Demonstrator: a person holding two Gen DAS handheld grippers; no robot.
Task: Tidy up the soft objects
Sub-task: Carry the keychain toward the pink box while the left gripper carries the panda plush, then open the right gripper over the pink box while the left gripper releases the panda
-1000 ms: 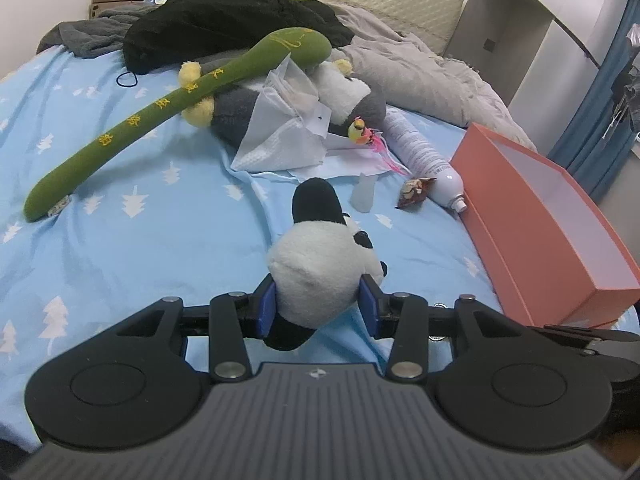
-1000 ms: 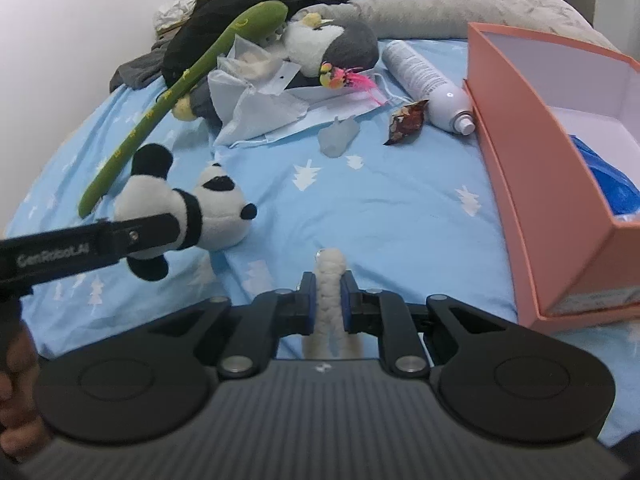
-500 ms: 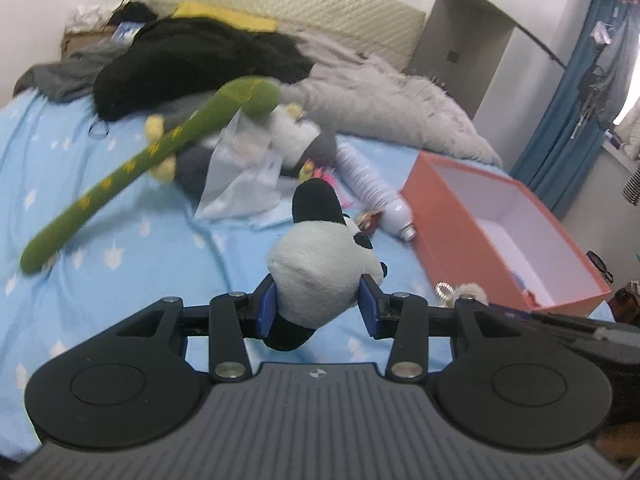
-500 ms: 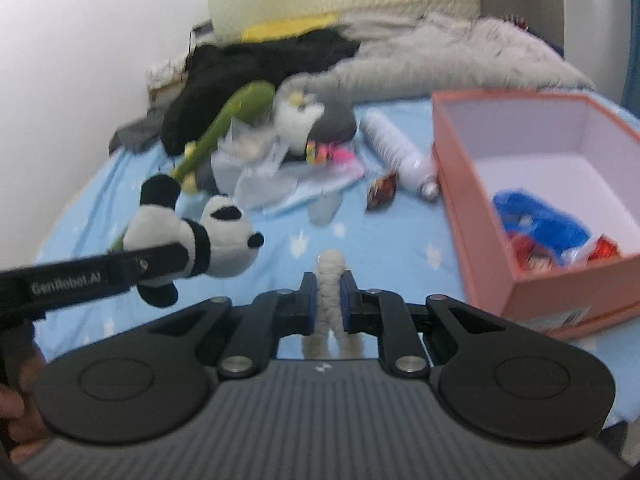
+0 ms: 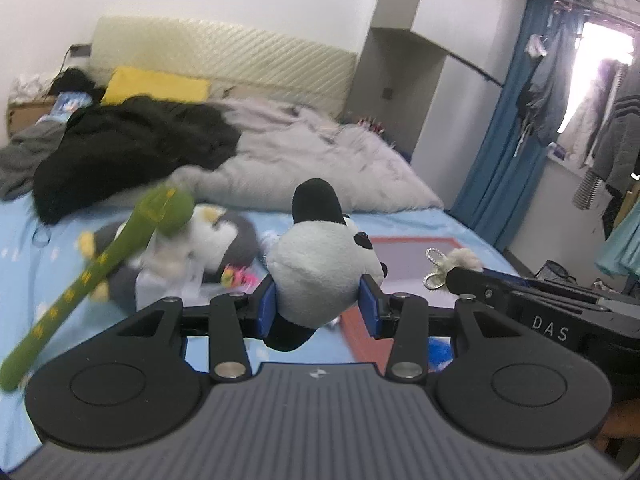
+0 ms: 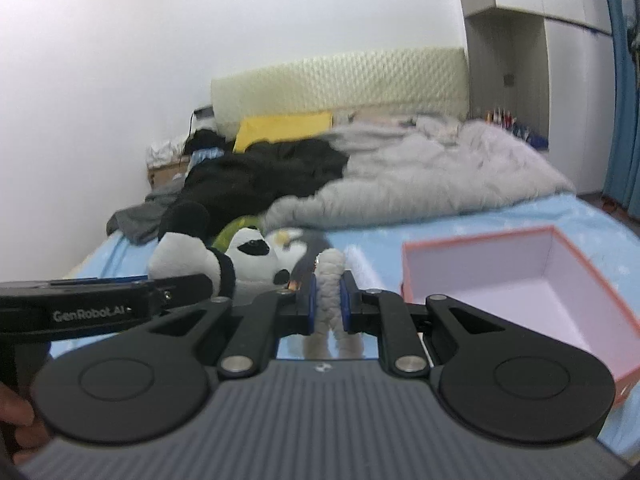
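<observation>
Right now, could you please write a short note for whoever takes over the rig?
Left tongs: shut on the panda plush, held in the air above the bed.
Right tongs: shut on a small white knitted toy, also off the bed.
Pink box: open, on the blue sheet to the right; most of its floor in view is bare.
Done: both toys picked up.
Left: neither is in the box yet. The penguin plush and long green plush lie on the bed, with the black garment and grey blanket behind.
</observation>
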